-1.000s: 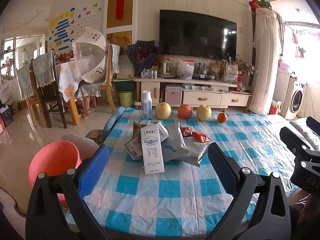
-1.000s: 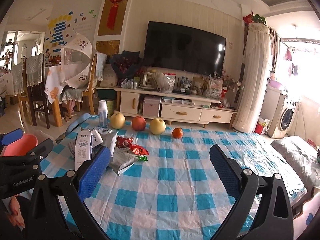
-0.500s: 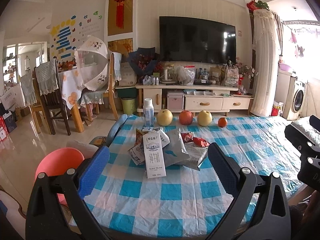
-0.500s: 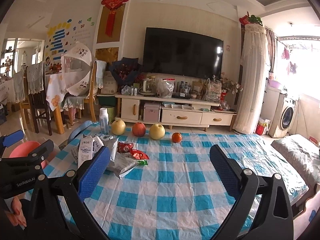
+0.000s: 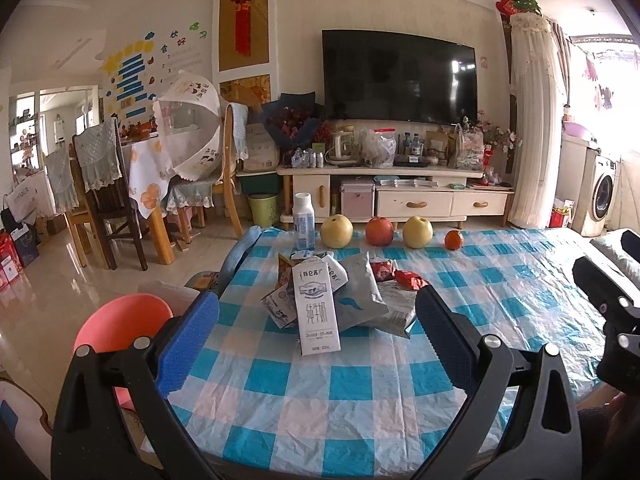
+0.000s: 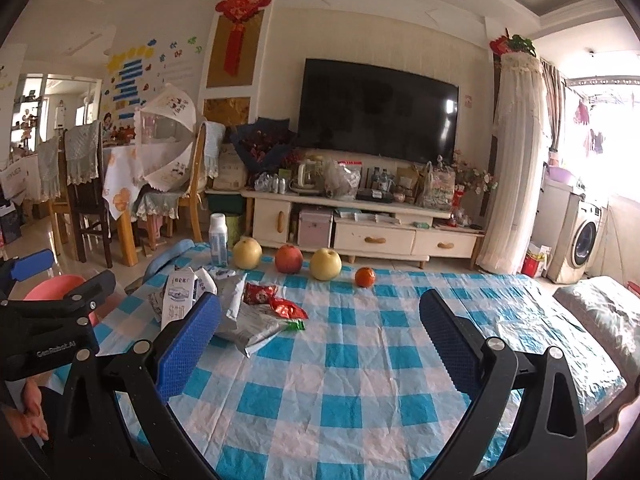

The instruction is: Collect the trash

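A pile of trash lies on the blue-and-white checked table (image 5: 352, 384): a white milk carton (image 5: 316, 312) on top, a grey foil bag (image 5: 356, 292) and red wrappers (image 5: 404, 278) beside it. In the right wrist view the same carton (image 6: 178, 296), grey bag (image 6: 248, 320) and red wrappers (image 6: 276, 300) sit at the left. My left gripper (image 5: 318, 340) hangs open in front of the pile, holding nothing. Further right over bare cloth, my right gripper (image 6: 320, 340) is also open and holds nothing.
A white bottle (image 5: 304, 226), two pears, a red apple (image 5: 379, 231) and an orange (image 5: 453, 239) line the table's far edge. A pink bin (image 5: 120, 324) stands on the floor left of the table. Chairs and a TV cabinet stand beyond.
Both grippers have drawn back and risen a little, so the table and pile look slightly farther away. Neither gripper has changed its opening.
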The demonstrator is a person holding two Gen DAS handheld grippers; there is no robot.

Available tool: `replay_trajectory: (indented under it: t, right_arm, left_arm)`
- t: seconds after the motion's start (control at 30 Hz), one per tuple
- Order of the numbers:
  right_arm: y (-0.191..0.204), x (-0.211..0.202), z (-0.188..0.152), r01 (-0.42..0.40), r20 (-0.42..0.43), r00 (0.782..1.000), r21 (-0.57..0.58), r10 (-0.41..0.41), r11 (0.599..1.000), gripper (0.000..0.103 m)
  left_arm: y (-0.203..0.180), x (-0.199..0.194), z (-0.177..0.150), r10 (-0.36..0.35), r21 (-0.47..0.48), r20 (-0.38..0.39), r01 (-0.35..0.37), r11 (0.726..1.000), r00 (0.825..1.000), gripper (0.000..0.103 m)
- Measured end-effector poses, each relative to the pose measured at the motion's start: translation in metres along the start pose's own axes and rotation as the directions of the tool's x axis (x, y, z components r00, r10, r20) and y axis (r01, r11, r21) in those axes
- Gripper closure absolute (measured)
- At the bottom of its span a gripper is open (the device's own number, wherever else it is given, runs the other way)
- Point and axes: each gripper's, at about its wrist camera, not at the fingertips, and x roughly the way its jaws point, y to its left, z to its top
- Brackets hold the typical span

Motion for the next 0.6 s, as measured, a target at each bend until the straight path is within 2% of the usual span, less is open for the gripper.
replay_trajectory:
  t: [0.13, 0.23, 0.43, 0.6]
  right_arm:
    - [0.002, 0.005, -0.007, -0.022, 0.025, 0.999, -0.008, 0.022, 1.000, 0.005]
    - [0.003, 0.014, -0.016, -0.042, 0.024, 0.999, -0.014, 0.042, 0.999, 0.005]
    - [-0.001, 0.049, -0.041, -0.093, -0.068, 0.993, 0.025, 0.095, 0.995, 0.005]
    - [-0.002, 0.067, -0.055, -0.090, -0.101, 0.991, 0.032, 0.092, 0.995, 0.005]
  left_arm:
    - [0.002, 0.008, -0.005, 0.002, -0.005, -0.012, -0.002, 1.000, 1.000, 0.004]
    - [0.008, 0.016, -0.011, -0.026, -0.025, -0.017, 0.026, 0.999, 1.000, 0.004]
    - [0.022, 0.033, -0.028, -0.088, -0.083, -0.033, 0.085, 0.993, 0.996, 0.004]
    - [0.025, 0.047, -0.037, -0.105, -0.092, -0.047, 0.100, 0.991, 0.993, 0.004]
